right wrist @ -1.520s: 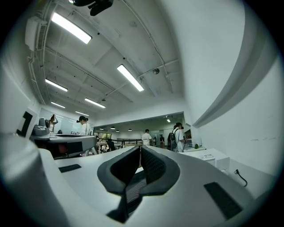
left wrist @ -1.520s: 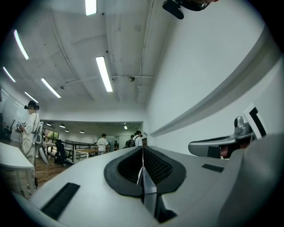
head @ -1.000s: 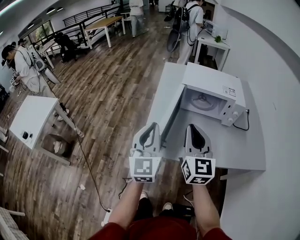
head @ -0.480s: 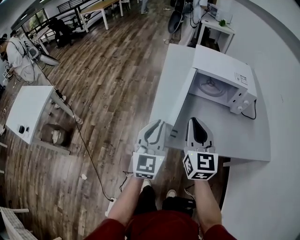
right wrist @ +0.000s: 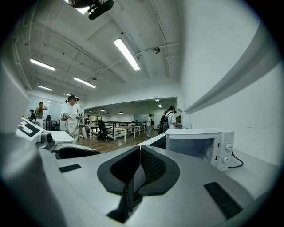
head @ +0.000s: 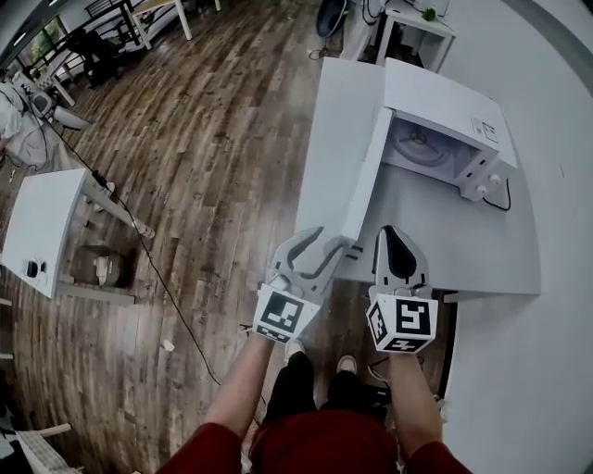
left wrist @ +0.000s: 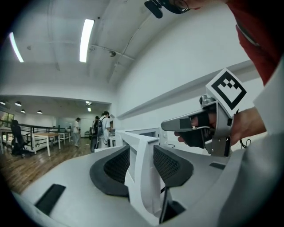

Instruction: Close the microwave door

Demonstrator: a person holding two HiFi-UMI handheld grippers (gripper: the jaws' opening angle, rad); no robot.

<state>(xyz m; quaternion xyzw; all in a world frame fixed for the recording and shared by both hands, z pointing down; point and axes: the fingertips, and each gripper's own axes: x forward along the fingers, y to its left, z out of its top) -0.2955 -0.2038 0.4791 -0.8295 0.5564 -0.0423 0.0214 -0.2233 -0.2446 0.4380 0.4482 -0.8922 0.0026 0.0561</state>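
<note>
A white microwave (head: 445,102) stands on the white table (head: 445,250), its door (head: 366,190) swung wide open toward me. My left gripper (head: 332,241) is at the door's free edge. Its jaws have just been opening and now stand open. In the left gripper view the door (left wrist: 141,177) edge runs between the dark pads (left wrist: 116,166) with a gap on each side. My right gripper (head: 396,231) hovers shut and empty over the table's near edge, right of the door. The right gripper view shows the microwave (right wrist: 197,148) ahead, beyond the shut jaws (right wrist: 138,153).
A black cable (head: 505,199) leaves the microwave's right side. A wall runs along the table's right. A small white table (head: 42,231) stands on the wooden floor to the left, with a person (head: 18,111) beyond it. Another white desk (head: 417,23) is behind the microwave.
Both grippers have come down toward the table's near edge. The left jaws, shut in the earlier frames, now stand open around the door's free edge.
</note>
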